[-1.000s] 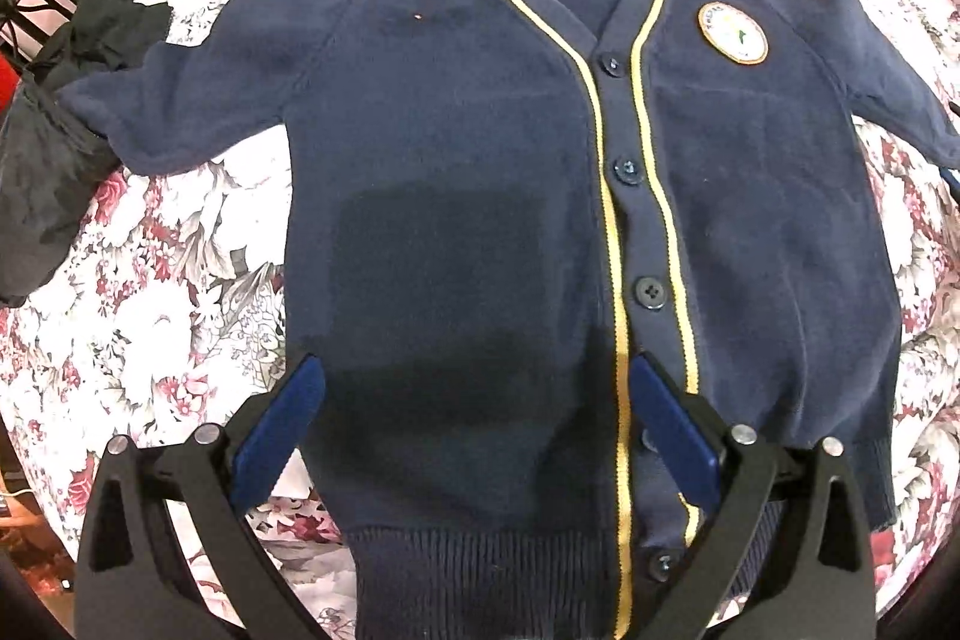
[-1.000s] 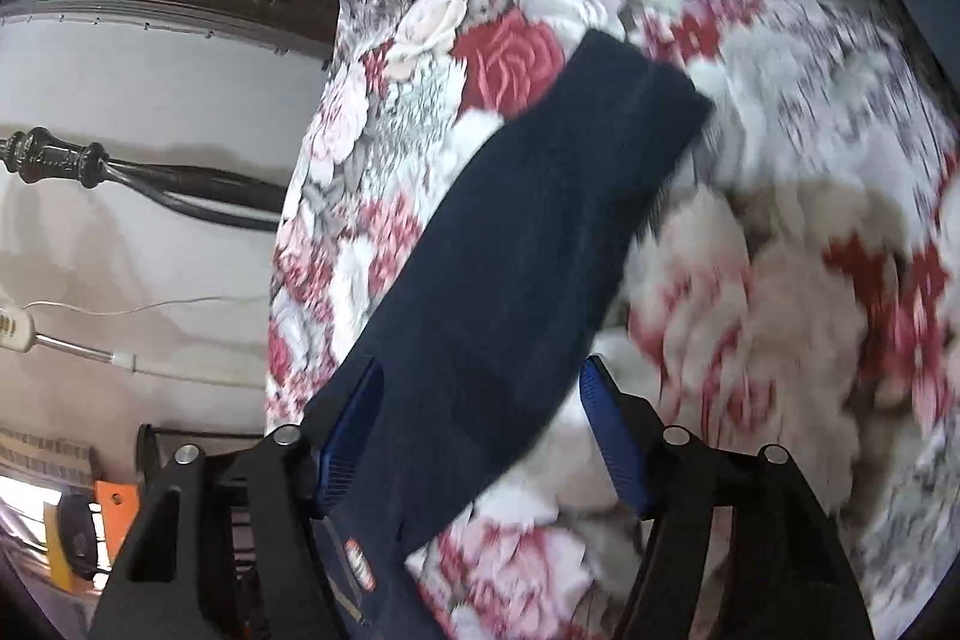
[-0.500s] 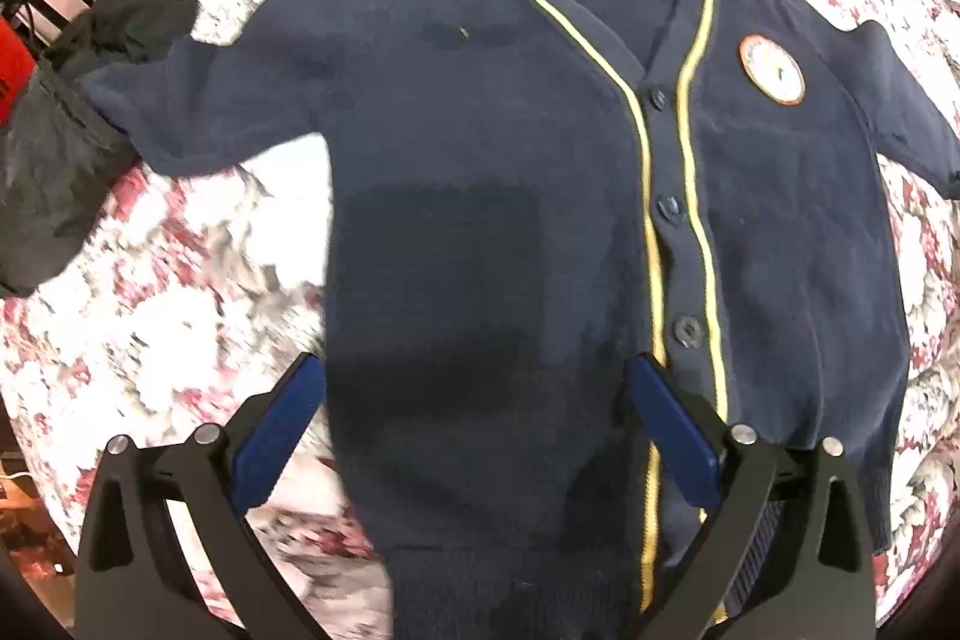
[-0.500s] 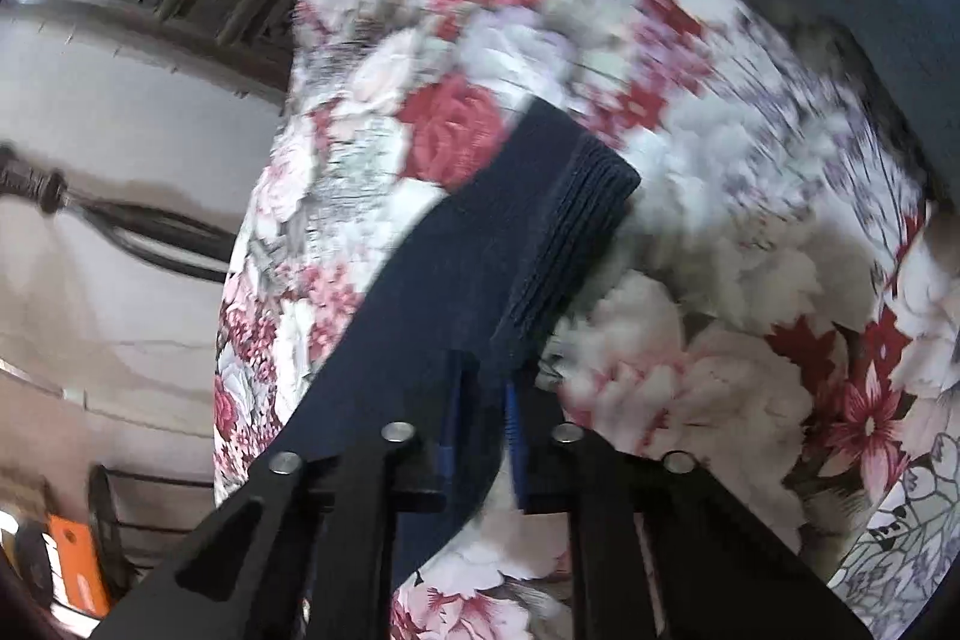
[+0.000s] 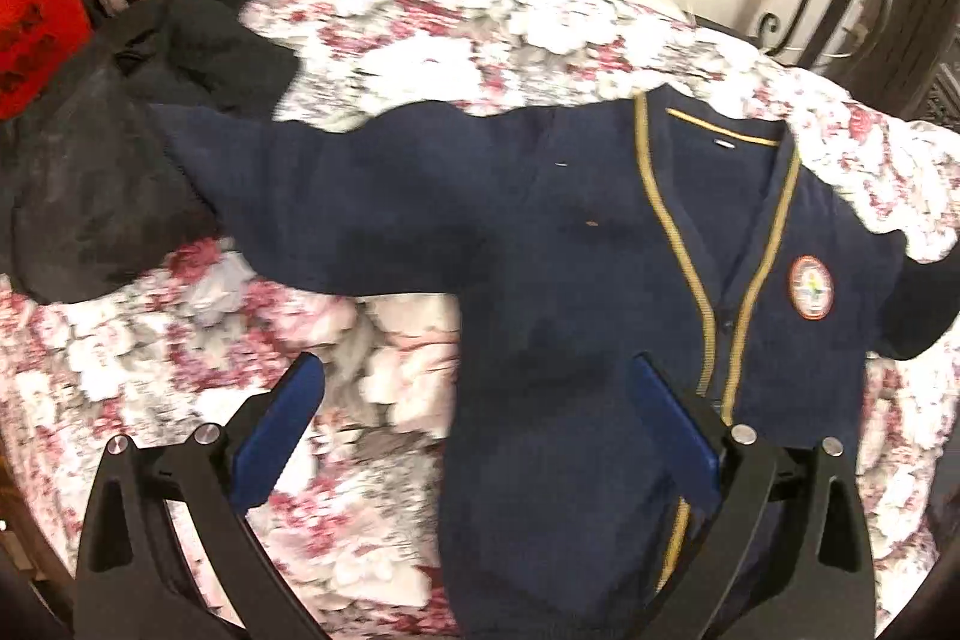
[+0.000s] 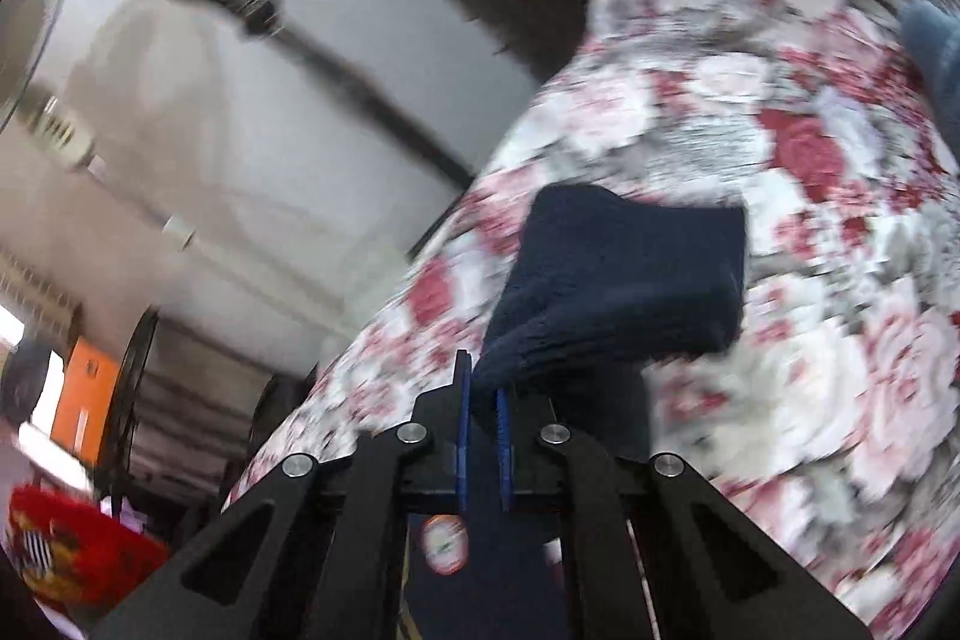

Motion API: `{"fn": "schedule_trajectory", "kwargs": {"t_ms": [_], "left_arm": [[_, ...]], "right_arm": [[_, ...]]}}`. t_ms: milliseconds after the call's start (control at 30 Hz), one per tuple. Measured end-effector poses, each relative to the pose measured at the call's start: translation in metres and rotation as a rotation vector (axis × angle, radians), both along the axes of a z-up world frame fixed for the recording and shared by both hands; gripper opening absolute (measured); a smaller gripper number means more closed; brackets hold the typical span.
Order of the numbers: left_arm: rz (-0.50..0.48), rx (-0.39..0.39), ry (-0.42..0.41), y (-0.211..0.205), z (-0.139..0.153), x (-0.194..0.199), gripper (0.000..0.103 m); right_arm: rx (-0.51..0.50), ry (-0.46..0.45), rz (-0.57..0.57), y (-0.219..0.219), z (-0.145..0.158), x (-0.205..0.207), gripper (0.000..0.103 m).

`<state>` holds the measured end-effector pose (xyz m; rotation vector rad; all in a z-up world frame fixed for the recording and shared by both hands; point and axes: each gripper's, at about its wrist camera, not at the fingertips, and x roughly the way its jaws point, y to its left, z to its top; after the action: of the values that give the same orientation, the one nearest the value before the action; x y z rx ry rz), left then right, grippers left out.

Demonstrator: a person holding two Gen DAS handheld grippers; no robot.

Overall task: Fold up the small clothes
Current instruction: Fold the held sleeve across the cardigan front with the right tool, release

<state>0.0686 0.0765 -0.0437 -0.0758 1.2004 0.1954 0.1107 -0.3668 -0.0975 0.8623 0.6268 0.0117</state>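
No readable text. Cardigan (image 5: 570, 244) has a round red-rimmed badge (image 5: 811, 287), up and right of the left tongs (image 5: 474, 418); lettering too blurred. Neck label (image 5: 724, 143) also illegible.

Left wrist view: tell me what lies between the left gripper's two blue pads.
Between the left gripper pads lie bare floral cloth and the navy cardigan body's edge; the jaws stand open, gripping nothing.

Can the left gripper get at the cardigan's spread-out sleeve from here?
Probably yes. The left gripper is open and empty above the floral cloth, and the sleeve lies flat ahead with nothing over it. Only its cuff end meets the dark clothes.
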Motion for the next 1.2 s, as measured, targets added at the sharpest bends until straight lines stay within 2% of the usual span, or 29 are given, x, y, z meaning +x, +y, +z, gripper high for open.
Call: {"fn": "schedule_trajectory", "kwargs": {"t_ms": [67,233,367,467,567,767,900,933,967,1000,1033,1067,1200], "left_arm": [[-0.038,-0.018,0.001,-0.008,-0.003,0.007,0.098],[-0.098,0.023,-0.014,-0.031,-0.012,0.021,0.098],[-0.107,-0.032,0.016,-0.036,-0.020,0.028,0.098],[-0.099,-0.019,0.021,-0.031,-0.025,0.028,0.099],[-0.059,-0.024,0.042,-0.019,-0.032,0.029,0.099],[0.057,-0.102,0.085,0.020,-0.045,0.029,0.099],[0.118,-0.134,0.099,0.036,-0.051,0.031,0.098],[0.127,-0.150,0.101,0.037,-0.052,0.033,0.098],[0.131,-0.177,0.098,0.037,-0.052,0.034,0.098],[0.129,-0.197,0.093,0.035,-0.052,0.035,0.098],[0.121,-0.211,0.087,0.031,-0.052,0.036,0.098],[0.112,-0.213,0.084,0.027,-0.052,0.037,0.098],[0.068,-0.217,0.105,0.009,-0.060,0.038,0.098]], "right_arm": [[-0.025,-0.018,0.048,0.024,0.010,-0.002,0.008],[-0.073,-0.063,0.188,0.087,0.035,-0.008,0.008],[-0.075,-0.084,0.280,0.132,0.046,-0.008,0.008],[-0.080,-0.090,0.336,0.159,0.047,-0.003,0.008],[-0.070,-0.080,0.392,0.191,0.040,0.001,0.008],[-0.100,-0.024,0.511,0.239,0.010,0.013,0.008],[-0.075,0.119,0.663,0.254,-0.028,0.017,0.011],[-0.080,0.125,0.672,0.252,-0.030,0.014,0.011],[-0.087,0.122,0.681,0.248,-0.030,0.010,0.019],[-0.093,0.120,0.692,0.243,-0.029,0.008,0.032],[-0.094,0.123,0.699,0.236,-0.027,0.005,0.060],[-0.094,0.120,0.684,0.226,-0.026,0.003,0.065],[-0.085,0.119,0.596,0.180,-0.026,0.000,0.065]]}}
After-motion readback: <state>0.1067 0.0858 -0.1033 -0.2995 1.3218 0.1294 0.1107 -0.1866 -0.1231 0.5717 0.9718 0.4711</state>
